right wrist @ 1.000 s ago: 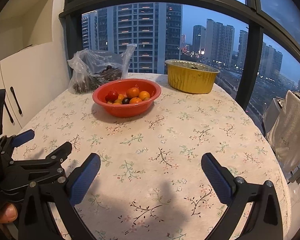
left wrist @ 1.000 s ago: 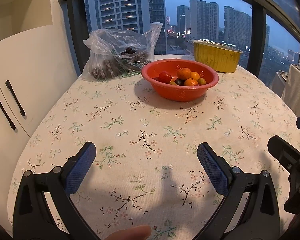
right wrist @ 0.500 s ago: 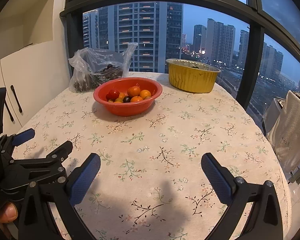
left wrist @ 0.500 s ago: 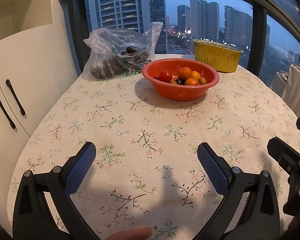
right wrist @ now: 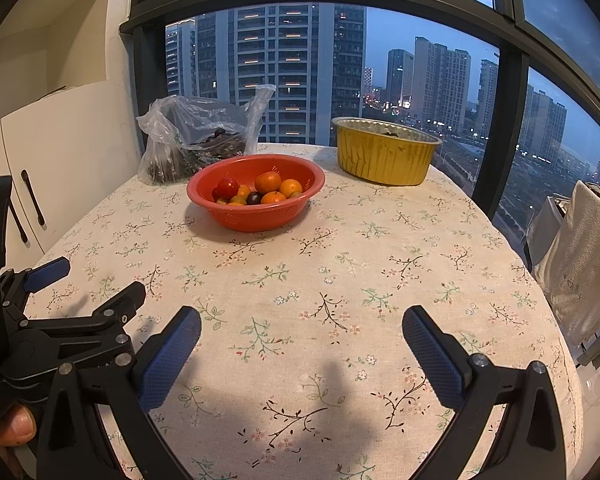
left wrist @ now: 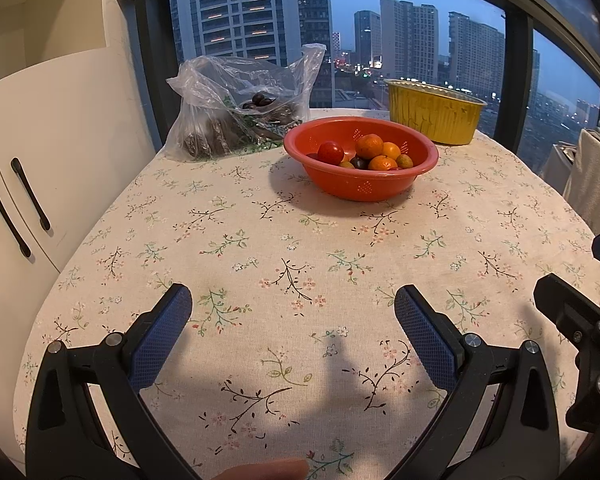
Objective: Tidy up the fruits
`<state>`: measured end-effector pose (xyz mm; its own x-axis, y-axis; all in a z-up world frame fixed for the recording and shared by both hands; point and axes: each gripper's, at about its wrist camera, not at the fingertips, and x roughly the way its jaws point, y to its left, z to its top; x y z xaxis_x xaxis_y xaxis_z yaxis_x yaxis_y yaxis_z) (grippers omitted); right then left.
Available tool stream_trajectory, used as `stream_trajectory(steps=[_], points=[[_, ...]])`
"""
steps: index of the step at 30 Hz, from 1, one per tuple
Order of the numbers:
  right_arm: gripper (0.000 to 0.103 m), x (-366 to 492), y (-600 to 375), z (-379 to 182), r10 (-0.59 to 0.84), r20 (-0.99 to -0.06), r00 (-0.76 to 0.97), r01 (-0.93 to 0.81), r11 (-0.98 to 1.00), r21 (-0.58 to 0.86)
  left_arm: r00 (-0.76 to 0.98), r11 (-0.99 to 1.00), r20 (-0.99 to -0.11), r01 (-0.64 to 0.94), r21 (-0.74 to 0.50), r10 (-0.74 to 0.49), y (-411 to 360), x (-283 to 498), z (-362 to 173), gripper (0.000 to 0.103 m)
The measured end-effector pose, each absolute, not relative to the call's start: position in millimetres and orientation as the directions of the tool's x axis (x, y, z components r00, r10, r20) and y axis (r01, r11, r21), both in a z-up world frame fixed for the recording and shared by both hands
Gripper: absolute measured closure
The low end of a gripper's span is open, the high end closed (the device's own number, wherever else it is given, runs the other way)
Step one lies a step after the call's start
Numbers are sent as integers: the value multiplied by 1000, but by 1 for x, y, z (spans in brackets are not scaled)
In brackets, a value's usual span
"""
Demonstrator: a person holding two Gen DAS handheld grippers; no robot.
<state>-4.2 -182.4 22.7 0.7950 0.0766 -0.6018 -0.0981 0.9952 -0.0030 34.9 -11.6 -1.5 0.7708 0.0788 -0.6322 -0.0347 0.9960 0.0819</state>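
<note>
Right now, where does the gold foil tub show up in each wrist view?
Left wrist: gold foil tub upper right, behind and right of the red colander.
Right wrist: gold foil tub upper centre-right, by the window.
Shared landmark: the red colander, sitting left of the tub in both.

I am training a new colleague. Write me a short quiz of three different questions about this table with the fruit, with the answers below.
1. True or false: the left gripper and the right gripper are both open and hold nothing.
2. Multiple choice: the fruit lies in A) the red bowl, B) the yellow foil pan, C) on the bare tablecloth.
3. Fill in: left of the red bowl, at the far edge of the table, stands a clear plastic ____ with dark contents.

Key: 1 true; 2 A; 3 bag.
</note>
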Motion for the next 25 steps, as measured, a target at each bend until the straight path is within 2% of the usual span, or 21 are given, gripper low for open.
stream_trajectory(steps=[25], points=[[0,-8,-184,16,83,-608,789,-104,995,1,776,995,-624,-55,79,92,-9,36,-2,0]])
